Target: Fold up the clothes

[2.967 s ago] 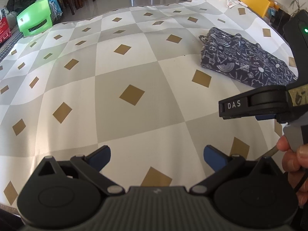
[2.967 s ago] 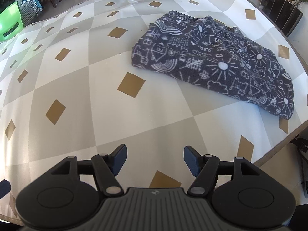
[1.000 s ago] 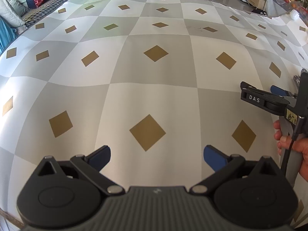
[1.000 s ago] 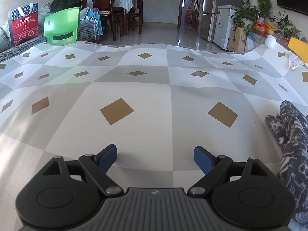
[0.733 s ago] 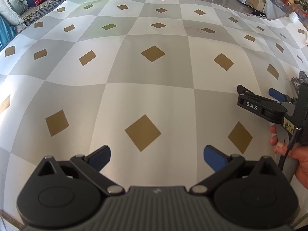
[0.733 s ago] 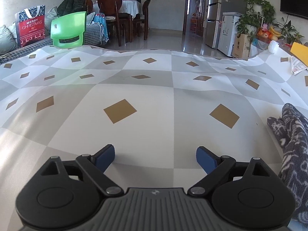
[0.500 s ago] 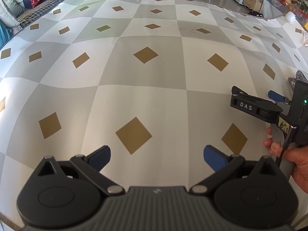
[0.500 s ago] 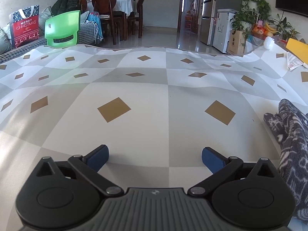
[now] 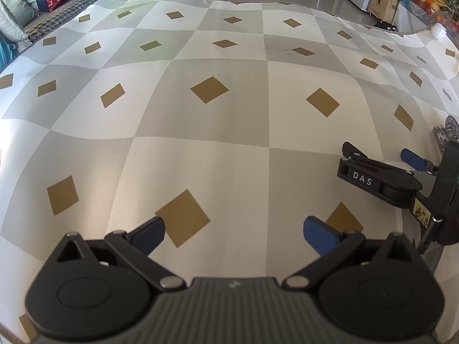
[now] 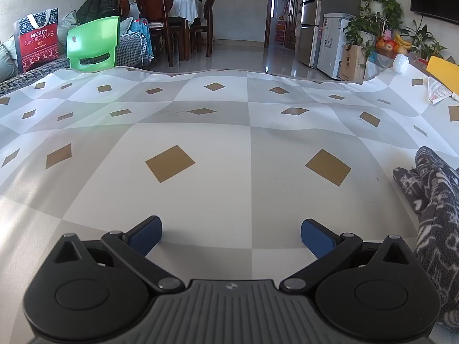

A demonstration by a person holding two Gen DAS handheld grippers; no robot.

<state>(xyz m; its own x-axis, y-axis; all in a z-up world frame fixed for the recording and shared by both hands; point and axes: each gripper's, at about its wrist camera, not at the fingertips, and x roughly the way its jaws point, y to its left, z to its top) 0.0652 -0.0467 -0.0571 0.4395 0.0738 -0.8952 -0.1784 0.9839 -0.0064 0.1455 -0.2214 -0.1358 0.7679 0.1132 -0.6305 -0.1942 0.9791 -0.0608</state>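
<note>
I've got both claws over the tabletop [image 9: 229, 149], which is covered w/ a grey-and-white checked cloth dotted w/ tan diamonds. My left claw [image 9: 233, 233] is released, blue pads spread wide, nothing between them, just bare cloth and a tan diamond under the left pad. My right claw [image 10: 231, 236] is also released, at full spread, nothing in it, hovering low over the cloth.

In the left wrist view the right claw [image 9: 381, 157] shows at the right edge, side-on, black w/ "DAS" lettering; its rear is cut off by the frame, so I can't see the hand holding it.

The task's thing, the dark navy fleece garment w/ white doodle print [image 10: 433, 218], lies bunched at the right edge of the right wrist view, just beside the right claw, not touching the pads. Most of it runs out of frame, so I can't tell how well it's folded. In the left wrist view only a sliver of it [image 9: 449, 132] peeks past the right claw.

Far bkgd: a bright green plastic chair [image 10: 93, 43] past the tabletop's far edge.
</note>
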